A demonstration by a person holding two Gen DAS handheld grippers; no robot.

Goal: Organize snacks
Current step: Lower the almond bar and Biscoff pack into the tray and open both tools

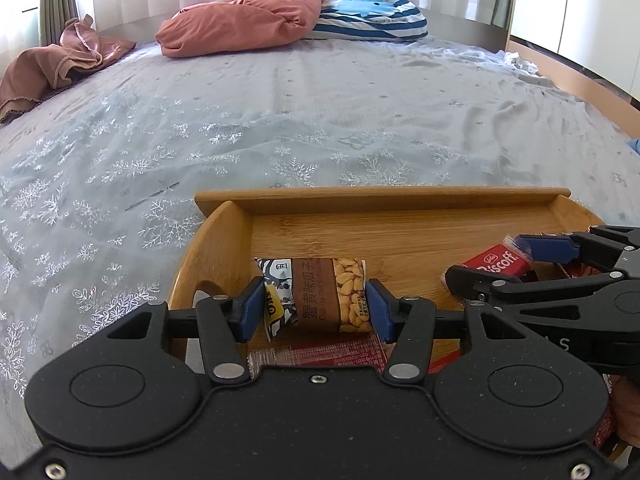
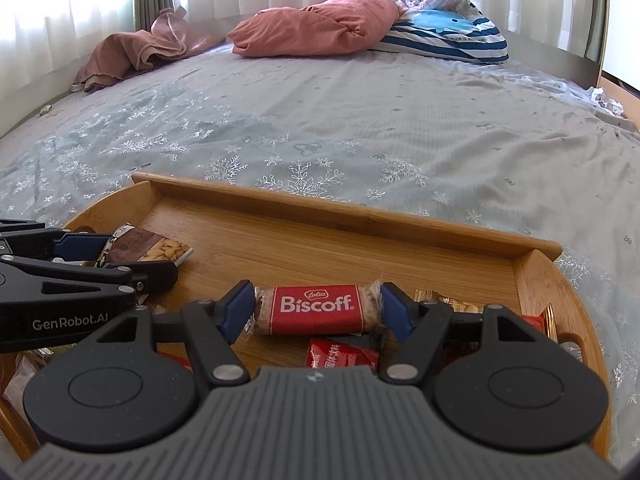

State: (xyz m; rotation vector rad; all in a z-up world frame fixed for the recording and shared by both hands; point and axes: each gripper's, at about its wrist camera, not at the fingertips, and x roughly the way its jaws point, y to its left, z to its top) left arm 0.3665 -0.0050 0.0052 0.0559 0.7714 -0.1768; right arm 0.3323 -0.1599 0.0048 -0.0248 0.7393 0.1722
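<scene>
A wooden tray (image 1: 384, 200) (image 2: 344, 216) lies on the bed and holds several snack packets. My left gripper (image 1: 316, 306) is shut on a brown sunflower-seed packet (image 1: 320, 294), its blue pads pressing both ends, just above the tray's left part. From the right wrist view the same packet (image 2: 152, 246) shows at the left, clamped by the left gripper (image 2: 120, 258). My right gripper (image 2: 318, 308) is shut on a red Biscoff biscuit packet (image 2: 316, 308) held lengthwise over the tray's middle. In the left wrist view that Biscoff packet (image 1: 498, 262) sits in the right gripper (image 1: 504, 264).
More red wrappers (image 2: 340, 352) and a golden packet (image 2: 448, 300) lie on the tray under and beside the grippers. A pink pillow (image 1: 240, 20), a striped blue cushion (image 1: 372, 12) and brown cloth (image 1: 60, 60) lie at the bed's far end. Curtains hang behind.
</scene>
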